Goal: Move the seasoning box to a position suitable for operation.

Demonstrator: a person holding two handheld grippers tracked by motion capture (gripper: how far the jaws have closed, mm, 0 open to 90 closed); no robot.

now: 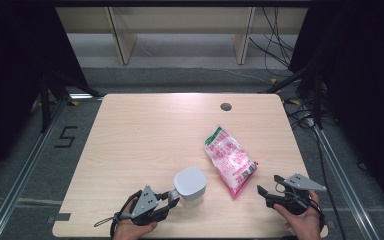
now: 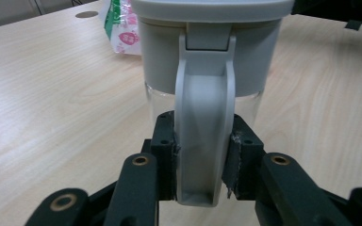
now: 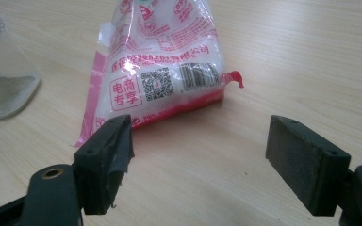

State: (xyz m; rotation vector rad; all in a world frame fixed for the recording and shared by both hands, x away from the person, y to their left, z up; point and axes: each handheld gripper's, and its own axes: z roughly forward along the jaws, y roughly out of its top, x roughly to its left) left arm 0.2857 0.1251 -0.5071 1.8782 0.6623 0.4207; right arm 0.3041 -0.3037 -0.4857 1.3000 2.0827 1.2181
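Lidded grey jug [image 1: 190, 186] at lower centre of the surface [image 1: 145, 135], rigid, clear-walled, likely breakable; handle [image 2: 205, 136] is the sound hold. Left gripper [image 2: 202, 162] clamped on that handle. Right gripper [image 3: 200, 162] spread wide, empty, short of the soft, slippery pink bag [image 3: 162, 66].
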